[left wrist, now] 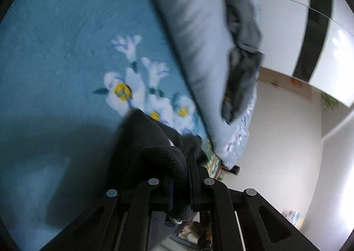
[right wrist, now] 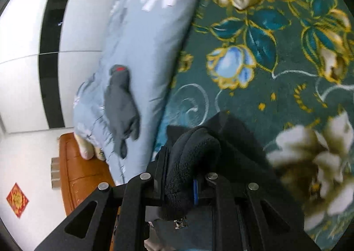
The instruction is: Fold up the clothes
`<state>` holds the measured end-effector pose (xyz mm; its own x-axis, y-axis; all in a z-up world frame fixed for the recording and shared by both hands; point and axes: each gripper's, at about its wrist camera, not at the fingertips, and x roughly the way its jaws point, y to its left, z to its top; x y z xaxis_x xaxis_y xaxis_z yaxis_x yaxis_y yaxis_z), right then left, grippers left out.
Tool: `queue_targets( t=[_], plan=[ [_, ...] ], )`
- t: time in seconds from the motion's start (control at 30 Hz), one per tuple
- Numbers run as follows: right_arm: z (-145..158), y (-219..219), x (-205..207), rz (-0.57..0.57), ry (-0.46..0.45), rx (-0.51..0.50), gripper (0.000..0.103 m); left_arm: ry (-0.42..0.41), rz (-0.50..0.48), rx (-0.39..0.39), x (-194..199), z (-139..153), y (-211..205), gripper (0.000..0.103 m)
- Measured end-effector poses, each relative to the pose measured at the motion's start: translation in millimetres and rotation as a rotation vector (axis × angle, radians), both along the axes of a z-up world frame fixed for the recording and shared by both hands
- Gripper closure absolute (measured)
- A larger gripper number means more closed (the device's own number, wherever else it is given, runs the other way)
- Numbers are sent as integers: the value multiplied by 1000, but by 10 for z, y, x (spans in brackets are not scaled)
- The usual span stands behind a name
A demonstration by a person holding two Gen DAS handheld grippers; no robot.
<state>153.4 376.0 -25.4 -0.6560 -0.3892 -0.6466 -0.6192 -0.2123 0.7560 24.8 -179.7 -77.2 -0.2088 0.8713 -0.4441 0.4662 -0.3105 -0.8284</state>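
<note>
I have the left tool (left wrist: pixel 180 175) and right tool (right wrist: pixel 181 175) each clenched on the black fleece garment (left wrist: pixel 141 138) above the floral blanket (right wrist: pixel 276 78); folding looks barely underway; the grey garment (right wrist: pixel 121 107) beside it on the pale quilt (right wrist: pixel 141 56) waits unfolded.

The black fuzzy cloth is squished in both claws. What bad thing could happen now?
1. The black fleece garment is bunched thickly inside the right gripper and left gripper, so it might slip out or fold lumpy.
2. The grey crumpled garment lies on the pale blue flowered quilt nearby; a wide swing could perhaps drag it along.
</note>
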Motion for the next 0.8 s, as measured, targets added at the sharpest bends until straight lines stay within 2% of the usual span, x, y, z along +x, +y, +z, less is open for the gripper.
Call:
queue_targets(
  t=[0.03,0.13,0.17,0.2,0.23,0.27,0.3,0.37,0.4,0.47,0.53,0.67,0.73,0.8],
  plan=[
    [-60,19,-29,1,-15,-2,85,8,-6,-1,-26,-32,27,93],
    [-168,58,-109,27,-52,10,82,57,-78,-66,-107,22,162,89],
    [-174,64,-131,36,-56,16,82,87,-105,-87,-124,86,200,80],
    [-157,63,-149,47,-54,25,80,116,-121,-89,-134,162,217,64],
    [-136,60,-166,59,-52,35,79,145,-136,-90,-143,238,232,57],
    [-91,50,-172,72,-39,45,74,173,-146,-81,-137,317,236,49],
    [-41,41,-169,75,-21,50,63,202,-154,-76,-122,399,238,45],
    [74,32,-135,76,38,53,50,281,-185,-99,-63,573,230,41],
    [143,40,-109,84,63,62,46,320,-200,-111,-32,660,226,40],
    [286,67,-52,105,90,111,46,392,-230,-191,35,791,188,40],
    [400,100,10,125,46,228,46,431,-234,-288,109,853,122,40],
    [343,74,66,182,-14,298,46,389,-261,-382,154,610,98,40],
    [270,-10,12,224,-34,321,46,349,-286,-471,143,412,159,40],
    [228,-84,-104,248,-44,352,46,330,-292,-502,133,280,190,42]
  ],
)
